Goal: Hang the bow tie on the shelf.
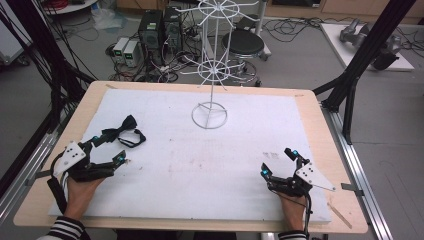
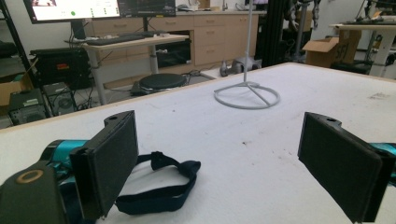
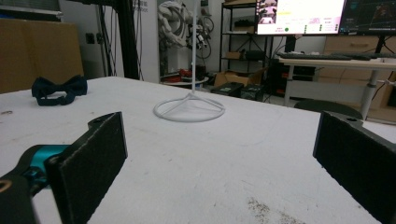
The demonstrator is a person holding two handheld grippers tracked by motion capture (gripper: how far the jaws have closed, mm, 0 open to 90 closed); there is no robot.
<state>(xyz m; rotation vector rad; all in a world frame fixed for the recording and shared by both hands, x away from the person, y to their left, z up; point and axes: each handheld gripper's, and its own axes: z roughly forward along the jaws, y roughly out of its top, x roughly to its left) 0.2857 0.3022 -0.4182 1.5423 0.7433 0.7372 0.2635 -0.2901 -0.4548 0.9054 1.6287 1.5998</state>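
Across the pale wooden table (image 1: 320, 125) lies a white, slightly scuffed foam-like mat (image 1: 200, 165) that covers nearly all of it, leaving a thin wood border on every side. Beyond the far edge, the grey floor holds tangled cables, computer towers (image 1: 160, 30) and a round black stool (image 1: 245, 44); both gripper views show desks with lit monitors behind the table.

Near the mat's far middle stands a white wire rack (image 1: 214, 65), a thin upright pole on a ring base with spoked wheels higher up. A dark navy fabric bow tie with a looped strap (image 1: 122, 131) lies flat toward the left edge, just ahead of the left gripper (image 1: 107, 148); in the left gripper view its strap (image 2: 159, 186) curls beside the left jaw.

The left gripper rests low on the mat, jaws spread wide, holding nothing. The right gripper (image 1: 280, 162) sits near the front right, jaws equally wide and empty. Between the two hands the mat is open and bare, faintly stained.
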